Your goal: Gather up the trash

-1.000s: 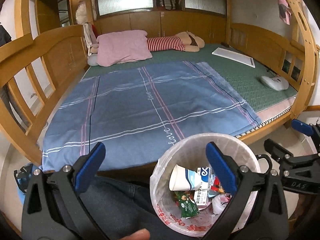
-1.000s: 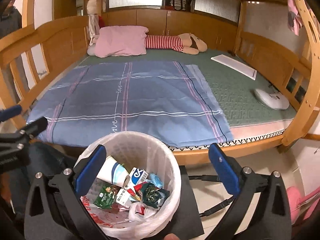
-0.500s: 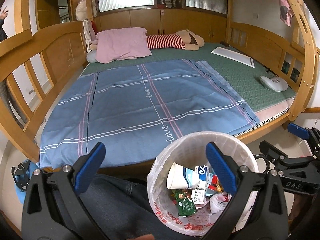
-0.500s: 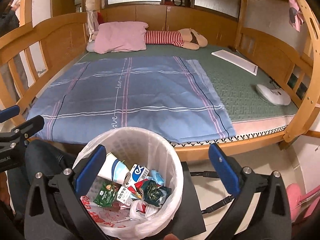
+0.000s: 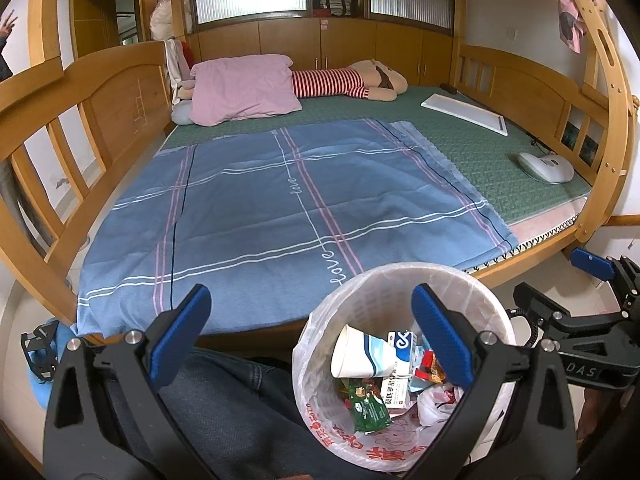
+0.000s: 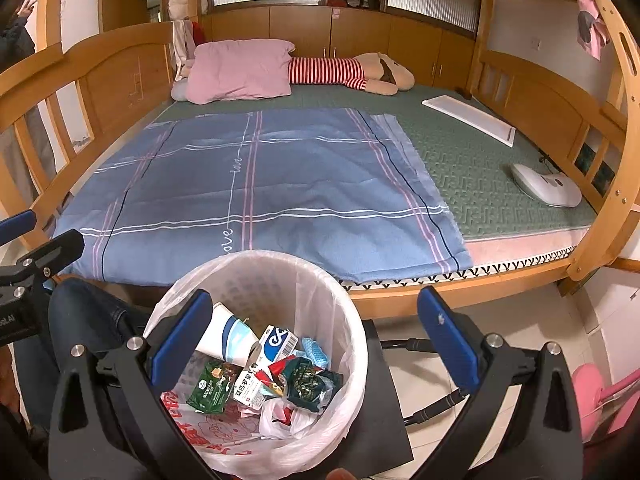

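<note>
Left wrist view: left gripper (image 5: 310,336) spread wide, empty, near the bin (image 5: 472,280) holding a paper cup (image 5: 360,354); right gripper (image 6: 314,338) likewise wide, empty.

Trash bin (image 6: 256,280) on floor just before bed (image 6: 480,284) foot edge, beside person's knee (image 6: 88,312) at left. In bin: paper cup (image 6: 224,336) at back left, carton (image 6: 280,340) right of cup, snack wrappers (image 6: 212,388) before them. Blanket (image 6: 260,184) on bed's left part, mattress mat (image 6: 480,160) bare at right. Pillow (image 6: 240,68) at far end, plush doll (image 6: 360,72) right of pillow. Flat board (image 6: 468,118) far right; small device (image 6: 548,184) nearer, beside right rail.
</note>
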A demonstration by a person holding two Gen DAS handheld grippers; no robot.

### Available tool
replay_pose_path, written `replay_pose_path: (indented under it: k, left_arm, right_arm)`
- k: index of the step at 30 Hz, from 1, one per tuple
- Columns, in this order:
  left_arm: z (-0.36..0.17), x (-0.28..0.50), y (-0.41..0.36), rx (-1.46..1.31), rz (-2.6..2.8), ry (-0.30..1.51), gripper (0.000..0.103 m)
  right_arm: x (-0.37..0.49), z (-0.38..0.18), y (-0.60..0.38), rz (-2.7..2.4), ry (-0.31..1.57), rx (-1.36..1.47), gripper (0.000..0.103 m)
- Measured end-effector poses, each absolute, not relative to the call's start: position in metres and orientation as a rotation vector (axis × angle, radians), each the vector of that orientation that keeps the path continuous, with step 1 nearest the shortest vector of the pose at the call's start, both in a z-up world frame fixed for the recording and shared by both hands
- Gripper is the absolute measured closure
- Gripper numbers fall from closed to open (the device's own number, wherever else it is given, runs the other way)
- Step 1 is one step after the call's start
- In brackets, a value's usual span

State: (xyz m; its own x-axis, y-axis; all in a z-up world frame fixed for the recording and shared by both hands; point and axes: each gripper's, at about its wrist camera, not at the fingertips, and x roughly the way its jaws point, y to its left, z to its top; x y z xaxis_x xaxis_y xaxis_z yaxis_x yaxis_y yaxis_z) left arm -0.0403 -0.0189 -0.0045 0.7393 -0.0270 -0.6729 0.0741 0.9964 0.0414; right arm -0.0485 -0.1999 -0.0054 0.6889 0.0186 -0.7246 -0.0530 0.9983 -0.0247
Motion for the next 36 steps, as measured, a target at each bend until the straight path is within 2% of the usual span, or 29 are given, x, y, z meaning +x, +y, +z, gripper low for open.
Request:
replay_pose_path:
  k: [36]
  left_arm:
    - [-0.0097,-0.0391,-0.0184,0.054,-0.059,0.759,0.003]
  right_arm:
    - [-0.0492,-0.0140,-0.1965,0.037,0.831,-0.035,0.003]
